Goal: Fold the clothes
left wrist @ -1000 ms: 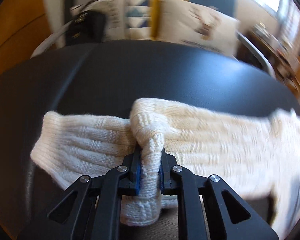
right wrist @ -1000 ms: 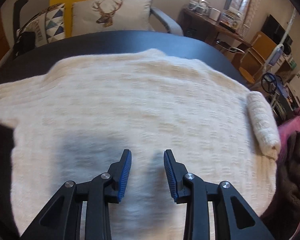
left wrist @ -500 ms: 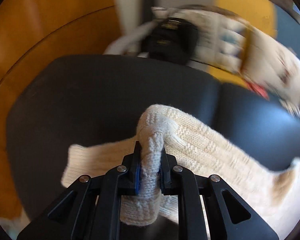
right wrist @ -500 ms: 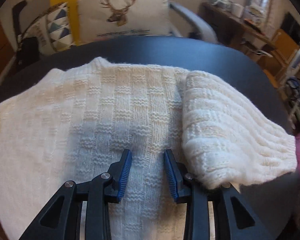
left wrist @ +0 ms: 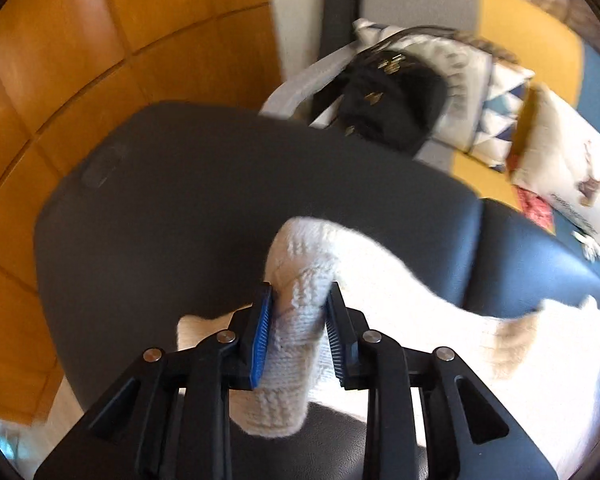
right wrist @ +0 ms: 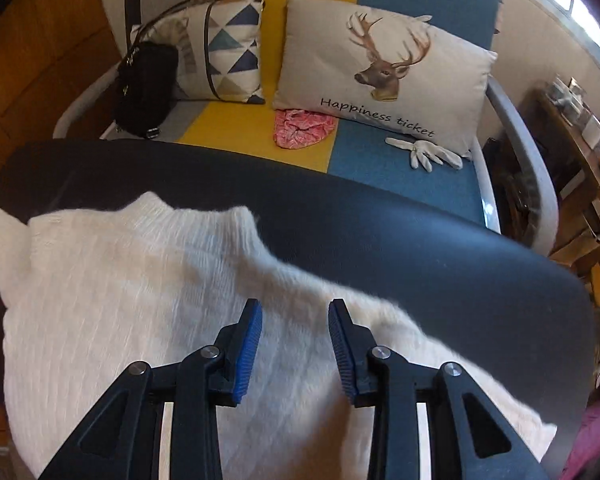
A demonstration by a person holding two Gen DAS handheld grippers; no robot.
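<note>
sweater (right wrist: 148, 300): blurred, cut off at lower edge | sleeve (left wrist: 296, 320) end: hidden behind left hand-held gripper (left wrist: 298, 320)

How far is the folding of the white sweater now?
Early stage. The sweater lies mostly spread on the dark table. In hand: the left gripper pinches one sleeve, lifted off the table. The right gripper is open and empty above the body. Left: fold the body.

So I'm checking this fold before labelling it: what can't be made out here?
- Sleeve cuff: left wrist view, hidden behind the left gripper.
- Sweater hem: right wrist view, cut off by the bottom edge and the open right gripper.
- Knit pattern: right wrist view, blurred.
</note>
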